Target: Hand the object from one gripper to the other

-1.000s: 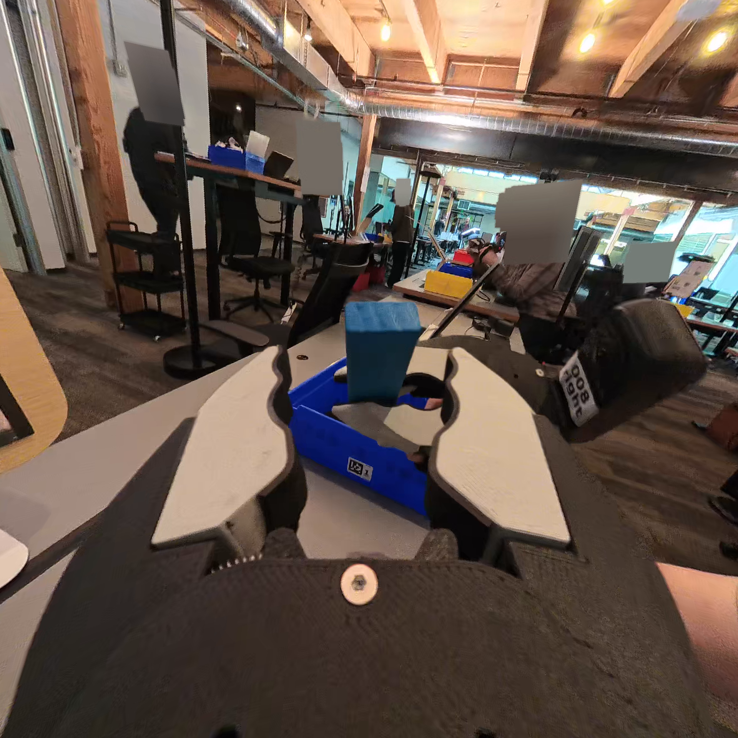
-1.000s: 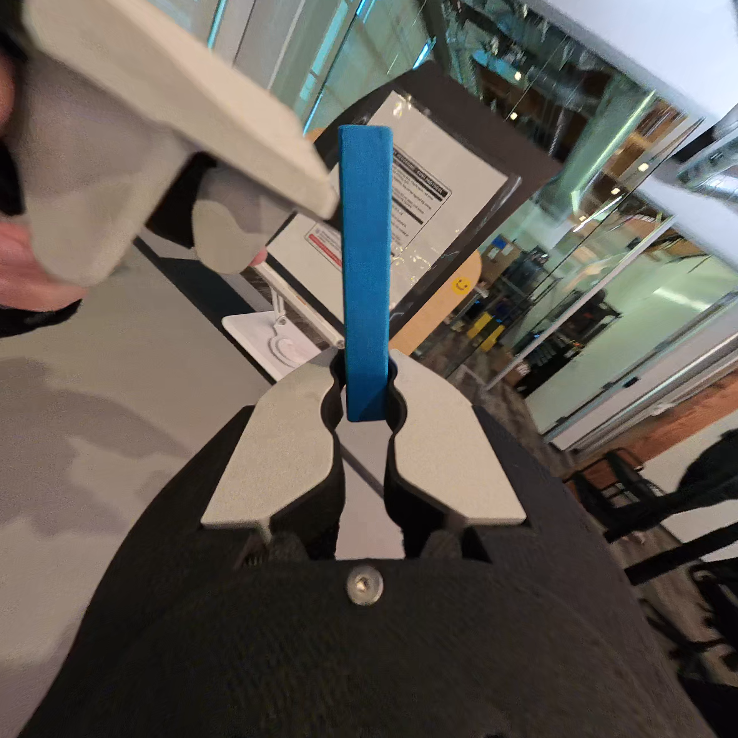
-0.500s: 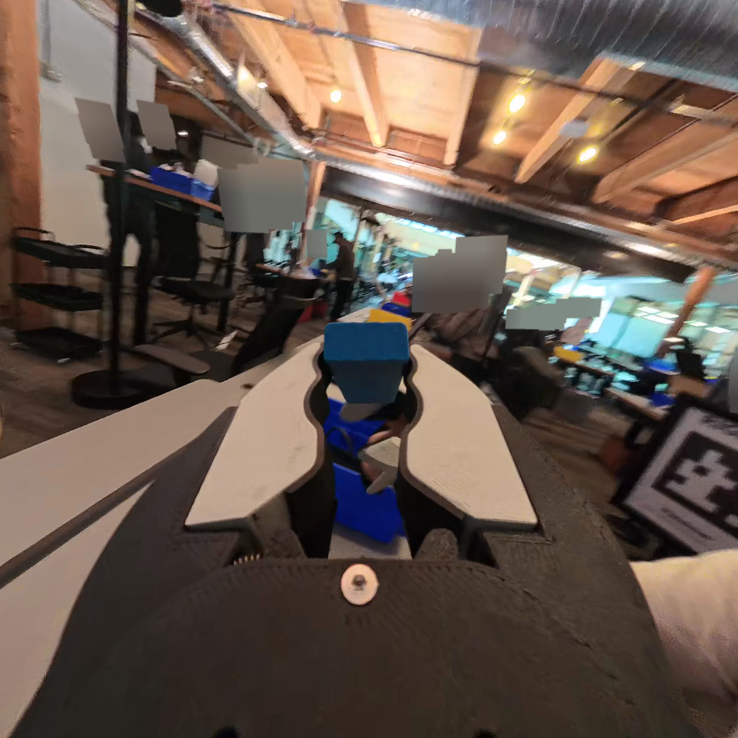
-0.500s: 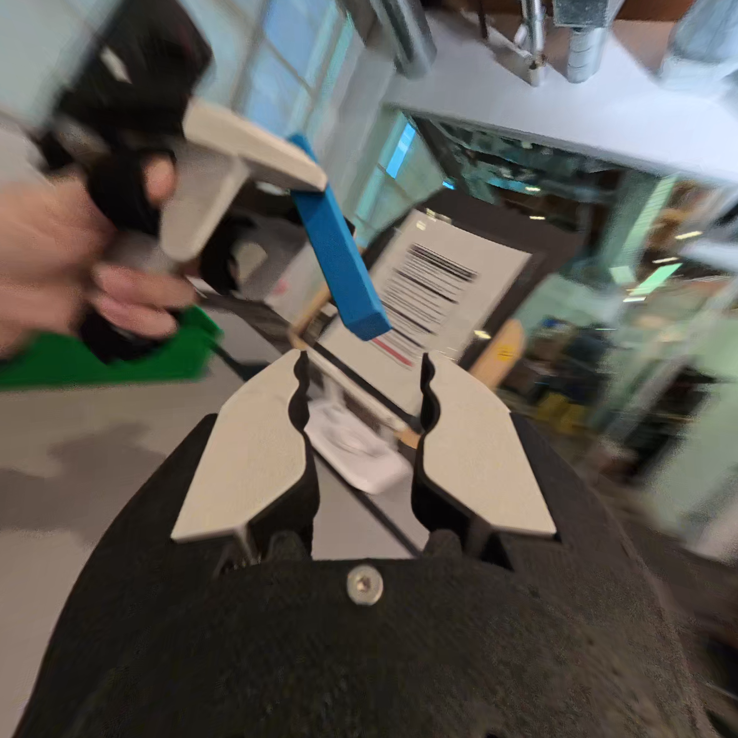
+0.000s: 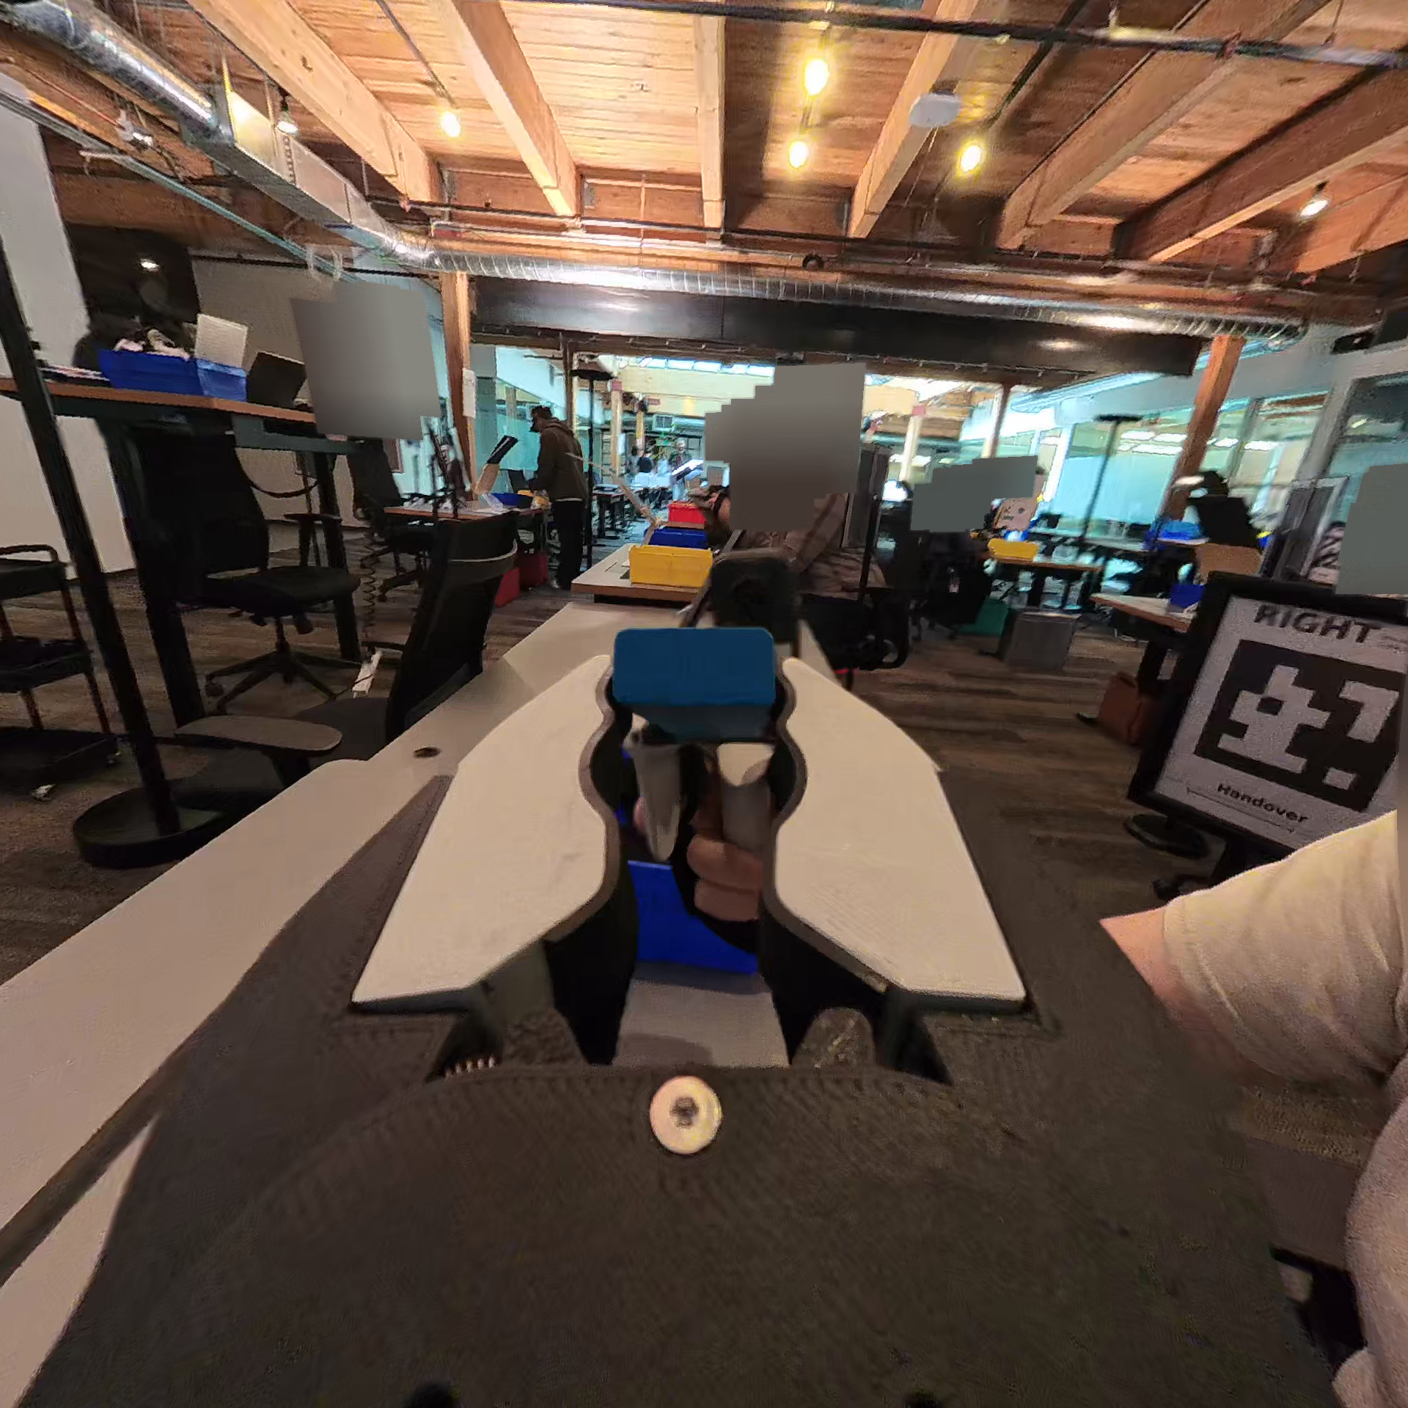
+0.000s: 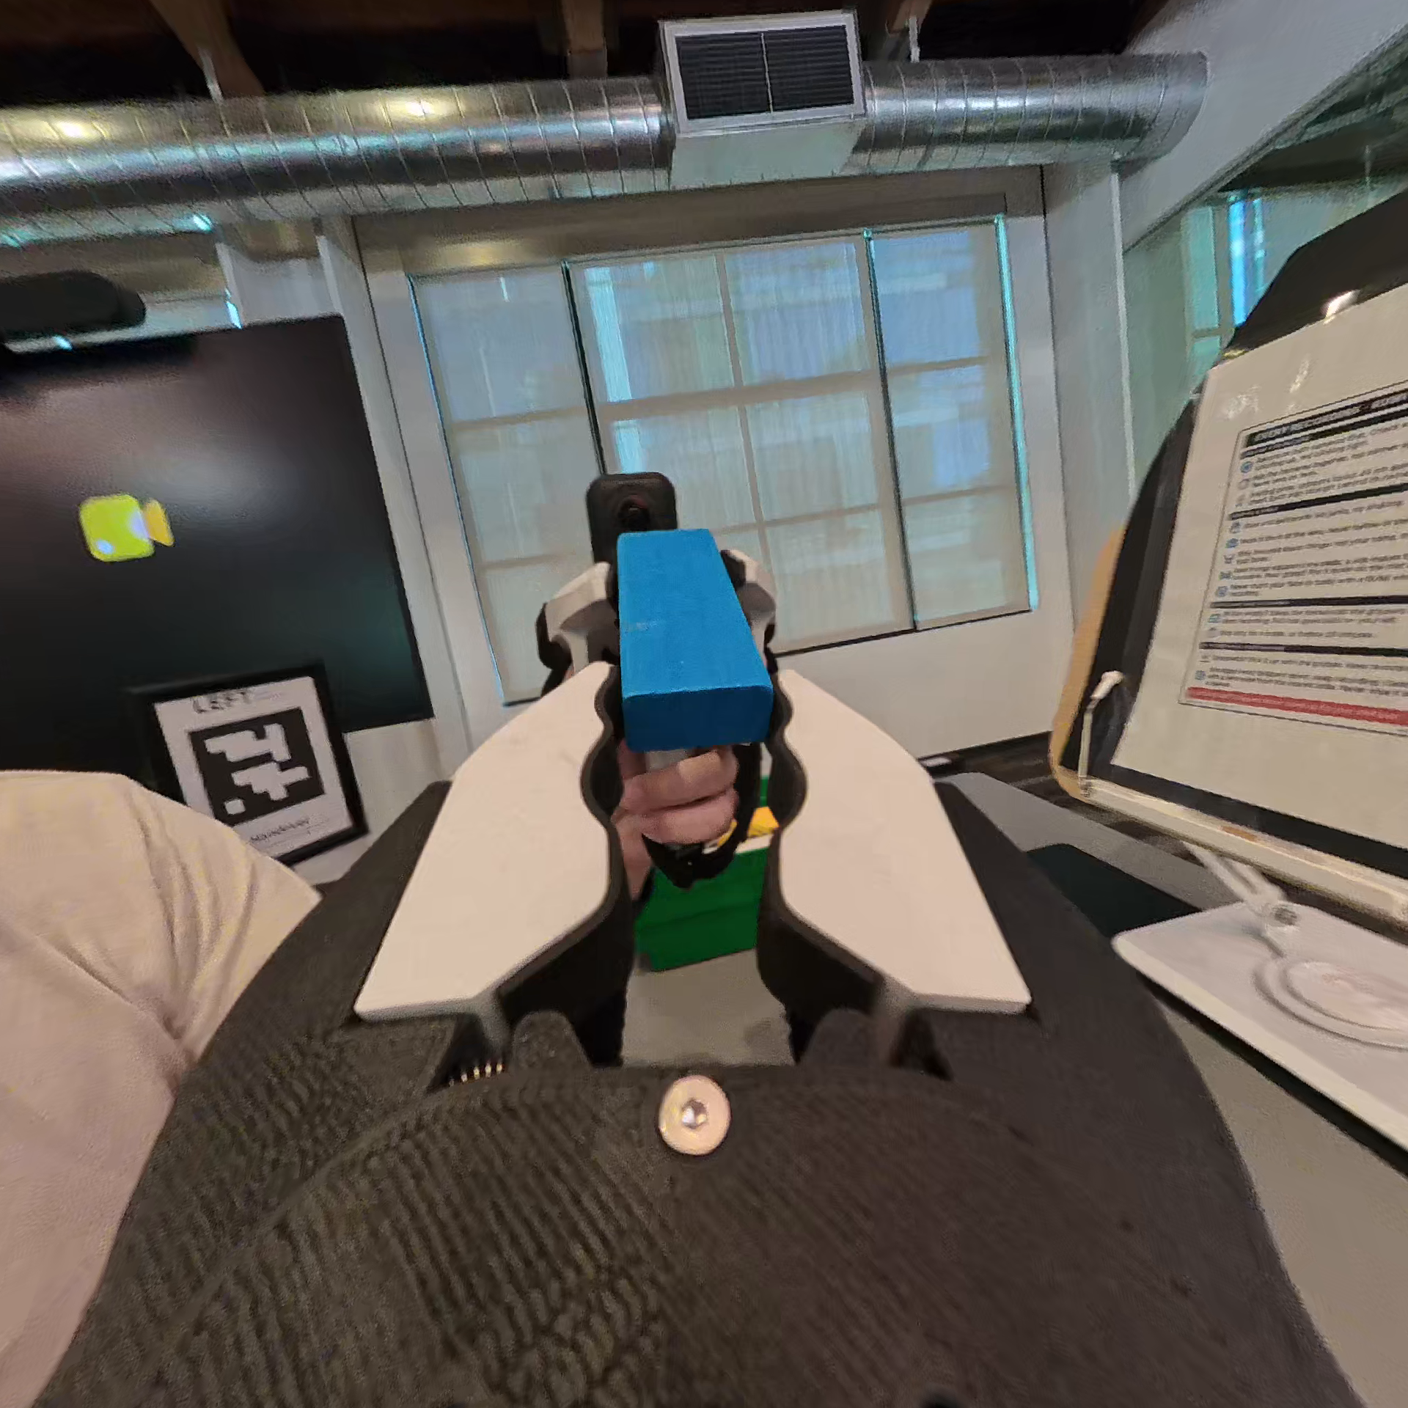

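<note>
A long blue block (image 5: 693, 667) is held level between my two grippers, which face each other above the grey table (image 5: 190, 952). My left gripper (image 5: 693, 686) is shut on one end across its wide side. The block (image 6: 686, 632) runs toward my right gripper (image 6: 693, 686), whose fingers sit against both sides of the near end at the same opening as the left's. The left gripper (image 6: 663, 602) shows behind the block in the right wrist view. The right gripper (image 5: 697, 788) and a hand show below the block in the left wrist view.
A blue bin (image 5: 686, 929) sits on the table under the grippers in the left wrist view, a green bin (image 6: 701, 914) in the right wrist view. Framed marker boards (image 5: 1295, 716) (image 6: 259, 762) stand at the table's sides. A sheet on a white stand (image 6: 1295, 609) is at the right. A sleeve (image 6: 114, 914) is close. Only a small space, under 4 cm, lies between the two pairs of fingers.
The left gripper shut on the block and the right let go and opened. Both then swung to face each other, and the right's fingers have closed in on the block's other end.
</note>
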Demonstrator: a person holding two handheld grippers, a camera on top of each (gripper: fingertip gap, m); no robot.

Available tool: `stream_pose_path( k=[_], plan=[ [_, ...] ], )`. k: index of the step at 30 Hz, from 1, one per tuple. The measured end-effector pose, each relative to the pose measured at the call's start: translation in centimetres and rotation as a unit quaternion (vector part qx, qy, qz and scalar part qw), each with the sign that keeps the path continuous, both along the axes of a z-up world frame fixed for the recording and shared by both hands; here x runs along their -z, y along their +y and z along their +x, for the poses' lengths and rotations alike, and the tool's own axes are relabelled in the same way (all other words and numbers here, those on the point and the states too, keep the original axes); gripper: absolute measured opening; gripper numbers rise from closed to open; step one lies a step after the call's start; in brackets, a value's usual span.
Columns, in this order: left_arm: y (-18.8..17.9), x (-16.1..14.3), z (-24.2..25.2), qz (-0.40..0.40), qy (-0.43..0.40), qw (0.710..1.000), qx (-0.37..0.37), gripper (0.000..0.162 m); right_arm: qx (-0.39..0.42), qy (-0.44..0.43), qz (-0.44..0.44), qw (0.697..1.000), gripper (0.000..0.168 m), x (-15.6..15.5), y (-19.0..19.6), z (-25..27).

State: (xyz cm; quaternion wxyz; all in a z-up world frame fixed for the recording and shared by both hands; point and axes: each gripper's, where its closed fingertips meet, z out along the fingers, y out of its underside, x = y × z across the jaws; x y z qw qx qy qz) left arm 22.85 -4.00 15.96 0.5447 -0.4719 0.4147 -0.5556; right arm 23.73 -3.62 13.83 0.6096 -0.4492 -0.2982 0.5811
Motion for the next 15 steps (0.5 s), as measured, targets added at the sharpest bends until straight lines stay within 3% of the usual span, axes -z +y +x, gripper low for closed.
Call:
stream_pose_path(
  k=[3,6,8,12,15],
  plan=[
    [1.4,0.7,-0.7,0.051,0.039,0.995,-0.078,0.055,0.098,-0.045,0.066,0.992,0.036,-0.2,0.4,1.0],
    [2.0,1.5,-2.0,0.163,0.117,0.963,-0.178,0.070,0.225,-0.152,0.124,0.955,0.036,0.2,1.4,2.2],
    [2.5,1.5,-2.8,0.247,0.154,0.921,-0.260,0.072,0.275,-0.208,0.129,0.930,0.036,0.5,2.0,2.9],
    [3.3,2.6,-2.0,0.397,0.222,0.809,-0.372,0.066,0.287,-0.263,0.083,0.918,0.036,1.0,2.1,3.5],
    [3.4,3.3,-0.1,0.435,0.213,0.788,-0.379,0.062,0.276,-0.298,0.022,0.914,0.036,2.4,2.4,3.5]
  ],
)
